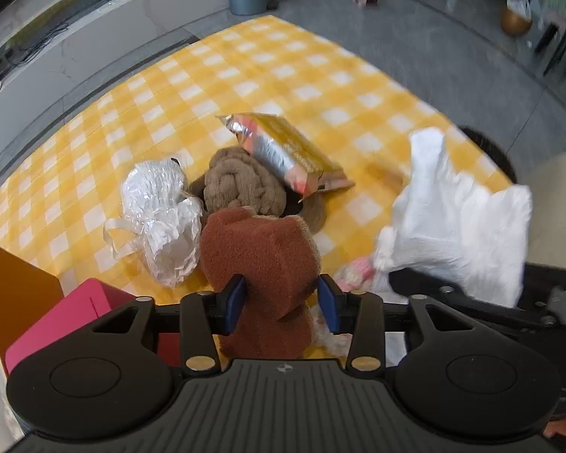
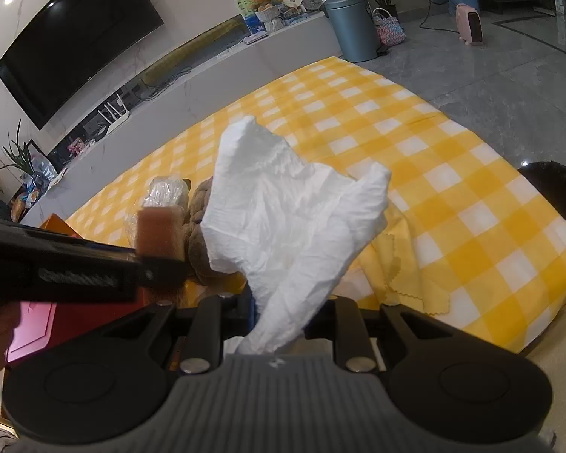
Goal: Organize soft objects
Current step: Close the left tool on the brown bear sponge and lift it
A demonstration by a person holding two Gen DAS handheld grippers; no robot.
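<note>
Left gripper (image 1: pixel 281 304) clamping brown plush (image 1: pixel 260 260), right gripper (image 2: pixel 283 315) pinching white cloth (image 2: pixel 290 219)

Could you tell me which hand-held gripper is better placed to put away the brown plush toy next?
Left. The left hand-held gripper already straddles the brown plush toy; the right hand-held gripper is clamped on crumpled white cloth.

Behind the yellow checked cloth (image 2: pixel 452 196) you had a black television (image 2: pixel 75 37) on the wall, a blue-grey bin (image 2: pixel 352 26) beside a woven bag (image 2: pixel 388 30), and a pink heater (image 2: pixel 471 24) farther along the grey floor (image 2: pixel 509 87).
</note>
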